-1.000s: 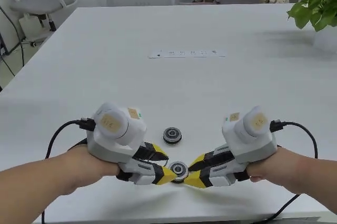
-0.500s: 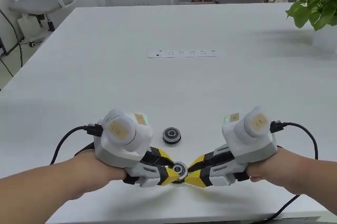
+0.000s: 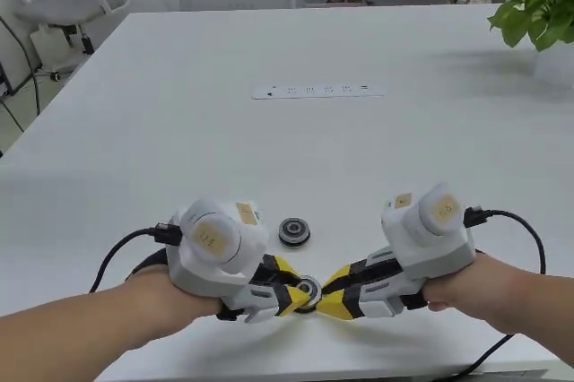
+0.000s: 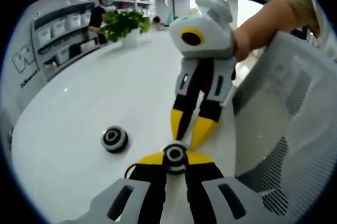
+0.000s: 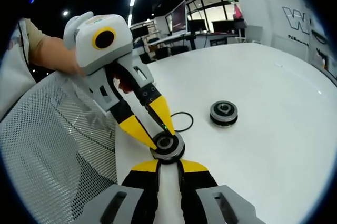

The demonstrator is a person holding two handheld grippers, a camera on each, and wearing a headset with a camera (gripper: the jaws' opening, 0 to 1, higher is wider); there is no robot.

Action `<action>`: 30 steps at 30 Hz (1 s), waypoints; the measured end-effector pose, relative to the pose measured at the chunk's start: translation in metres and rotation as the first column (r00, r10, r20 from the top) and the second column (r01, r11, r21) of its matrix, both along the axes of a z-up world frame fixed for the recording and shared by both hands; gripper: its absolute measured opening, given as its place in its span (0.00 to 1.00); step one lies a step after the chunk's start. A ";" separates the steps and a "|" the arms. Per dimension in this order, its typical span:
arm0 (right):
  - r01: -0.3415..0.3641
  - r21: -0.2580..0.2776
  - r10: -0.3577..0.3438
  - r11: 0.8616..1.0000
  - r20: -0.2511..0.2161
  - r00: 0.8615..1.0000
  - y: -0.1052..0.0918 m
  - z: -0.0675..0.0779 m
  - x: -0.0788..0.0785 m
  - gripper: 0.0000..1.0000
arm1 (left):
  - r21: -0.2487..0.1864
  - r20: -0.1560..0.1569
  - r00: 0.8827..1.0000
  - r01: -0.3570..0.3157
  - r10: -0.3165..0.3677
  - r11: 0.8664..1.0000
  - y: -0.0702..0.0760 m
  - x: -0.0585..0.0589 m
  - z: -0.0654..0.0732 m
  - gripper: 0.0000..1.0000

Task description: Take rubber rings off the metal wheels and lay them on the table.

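Meeting at one metal wheel (image 3: 306, 290) by the near tabletop (image 3: 314, 158) edge, left tool (image 3: 291, 297) closed on it, right tool (image 3: 325, 301) tips touching it, grip unclear, loose rubber ring (image 5: 179, 121) just beside, second wheel (image 3: 293, 231) farther.

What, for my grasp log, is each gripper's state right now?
Left tongs: closed on the metal wheel.
Right tongs: tips at that wheel's rim; grip cannot be told.
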State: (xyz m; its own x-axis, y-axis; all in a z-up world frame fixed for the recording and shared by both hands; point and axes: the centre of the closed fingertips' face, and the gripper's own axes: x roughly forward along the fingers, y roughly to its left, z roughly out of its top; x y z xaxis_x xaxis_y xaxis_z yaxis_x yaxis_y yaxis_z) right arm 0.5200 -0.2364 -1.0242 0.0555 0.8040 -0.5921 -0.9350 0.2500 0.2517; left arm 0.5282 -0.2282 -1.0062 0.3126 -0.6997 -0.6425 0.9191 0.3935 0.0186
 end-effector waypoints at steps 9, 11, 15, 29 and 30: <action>0.029 0.001 -0.029 1.000 -0.022 0.999 -0.002 -0.002 0.002 0.02 | -0.018 -0.002 1.000 -0.003 0.003 1.000 -0.001 0.000 0.000 0.13; 0.040 0.003 -0.040 0.999 -0.032 0.999 -0.002 -0.002 0.002 0.01 | -0.021 0.000 1.000 -0.004 0.004 1.000 -0.001 0.000 0.001 0.13; 0.071 0.015 -0.070 0.997 -0.062 0.996 -0.003 -0.002 0.004 0.00 | -0.018 0.003 1.000 0.001 -0.001 1.000 -0.001 0.000 0.000 0.13; 0.151 0.037 -0.145 0.988 -0.124 0.982 -0.009 0.001 0.009 0.00 | 0.003 0.013 1.000 0.017 -0.017 1.000 -0.003 -0.001 0.000 0.13; 0.153 0.040 -0.147 0.987 -0.127 0.981 -0.009 0.002 0.009 0.00 | 0.005 0.014 1.000 0.017 -0.017 1.000 -0.003 -0.001 0.000 0.13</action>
State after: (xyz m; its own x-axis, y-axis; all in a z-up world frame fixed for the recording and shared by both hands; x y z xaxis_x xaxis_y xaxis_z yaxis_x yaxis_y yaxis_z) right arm 0.5288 -0.2456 -1.0227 0.1068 0.8204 -0.5618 -0.8490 0.3693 0.3778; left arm 0.5270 -0.2315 -1.0061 0.3097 -0.7020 -0.6413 0.9252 0.3779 0.0331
